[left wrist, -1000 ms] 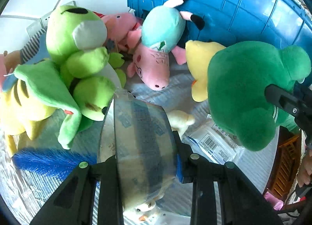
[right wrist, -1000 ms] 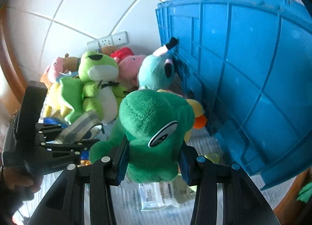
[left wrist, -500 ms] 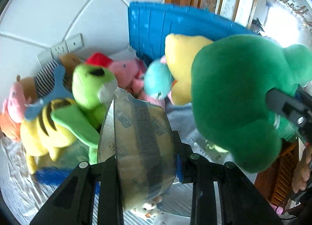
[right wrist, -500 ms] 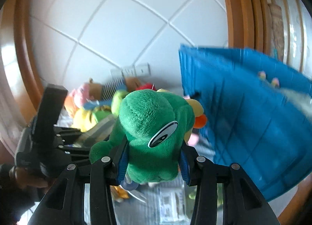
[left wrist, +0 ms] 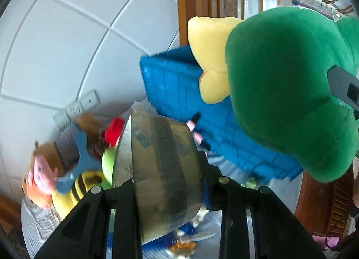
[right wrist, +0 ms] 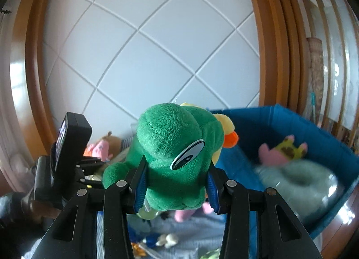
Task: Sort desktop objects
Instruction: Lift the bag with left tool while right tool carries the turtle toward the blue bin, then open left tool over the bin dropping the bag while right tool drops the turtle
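Note:
My left gripper [left wrist: 166, 182] is shut on a roll of brownish packing tape [left wrist: 161, 164], held upright between its pads. My right gripper [right wrist: 177, 184] is shut on a dark green plush frog [right wrist: 175, 146], which fills the right of the left wrist view [left wrist: 287, 92]. A yellow duck plush [left wrist: 211, 56] hangs against the frog and is up in the air with it. The blue bin [right wrist: 246, 128] stands to the right, below the frog, with its inside visible. The left gripper [right wrist: 96, 171] shows at the left of the right wrist view, held by a hand.
Inside the bin lie a pink and yellow plush [right wrist: 282, 151] and a pale grey-green cushion [right wrist: 300, 180]. A pile of plush toys [left wrist: 80, 189] lies on the cloth-covered table by the tiled wall with sockets [left wrist: 83, 106]. Wooden frames stand behind the bin.
Both grippers have risen well above the table with the tape roll and the green frog. The toy pile has dropped low in view, and the bin's inside has come into sight.

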Motion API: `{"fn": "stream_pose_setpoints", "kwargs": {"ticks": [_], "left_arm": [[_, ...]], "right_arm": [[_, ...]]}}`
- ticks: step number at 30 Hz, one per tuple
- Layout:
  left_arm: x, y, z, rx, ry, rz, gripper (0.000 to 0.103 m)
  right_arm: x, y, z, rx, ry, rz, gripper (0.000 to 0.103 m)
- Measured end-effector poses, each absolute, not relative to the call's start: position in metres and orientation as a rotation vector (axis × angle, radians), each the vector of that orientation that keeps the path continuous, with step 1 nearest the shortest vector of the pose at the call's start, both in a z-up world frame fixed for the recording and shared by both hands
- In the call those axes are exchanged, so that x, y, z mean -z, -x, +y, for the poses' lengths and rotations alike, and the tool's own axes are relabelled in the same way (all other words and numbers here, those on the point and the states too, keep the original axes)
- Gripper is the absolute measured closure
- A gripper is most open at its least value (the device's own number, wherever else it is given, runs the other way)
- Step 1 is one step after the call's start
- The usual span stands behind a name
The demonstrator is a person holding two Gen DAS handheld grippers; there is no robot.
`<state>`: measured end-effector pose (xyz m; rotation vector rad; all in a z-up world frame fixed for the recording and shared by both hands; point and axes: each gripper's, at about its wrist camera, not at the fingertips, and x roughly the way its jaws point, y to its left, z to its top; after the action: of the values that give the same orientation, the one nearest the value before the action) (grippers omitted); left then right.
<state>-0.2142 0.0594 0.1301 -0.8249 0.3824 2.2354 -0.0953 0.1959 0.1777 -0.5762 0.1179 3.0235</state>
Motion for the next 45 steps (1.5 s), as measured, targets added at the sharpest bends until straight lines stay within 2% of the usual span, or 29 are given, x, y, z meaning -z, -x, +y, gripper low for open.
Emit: {"fn": "stream_pose_setpoints", "kwargs": {"ticks": [12,17,27,38,42,44,45], "left_arm": [[-0.197,0.218,0.192,-2.262,0.677,0.347,0.074],[-0.202,0.225,0.262,-2.27,0.696,0.358,0.074],[-0.188,0.269,0.356,-2.318,0.814,0.466,0.074],[-0.15,0.353,0.401,-2.385,1.051,0.582,0.074],[-0.146,0.367,0.406,-2.406,1.097,0.593,0.074],[-0.148,0.37,0.408,-2.41,1.106,0.587,0.074],[-0.15,0.37,0.408,-2.409,1.105,0.589,0.074]], "right_arm": [[-0.246,0.087,0.3,-3.032,0.49,0.055,0.058],[-0.258,0.086,0.359,-3.0,0.51,0.0,0.058],[-0.247,0.127,0.461,-2.945,0.704,0.056,0.056],[-0.208,0.237,0.52,-2.843,1.038,0.252,0.054],[-0.205,0.265,0.528,-2.842,1.083,0.347,0.042],[-0.209,0.273,0.535,-2.87,1.088,0.445,0.019],[-0.214,0.273,0.533,-2.884,1.083,0.446,0.002]]}}
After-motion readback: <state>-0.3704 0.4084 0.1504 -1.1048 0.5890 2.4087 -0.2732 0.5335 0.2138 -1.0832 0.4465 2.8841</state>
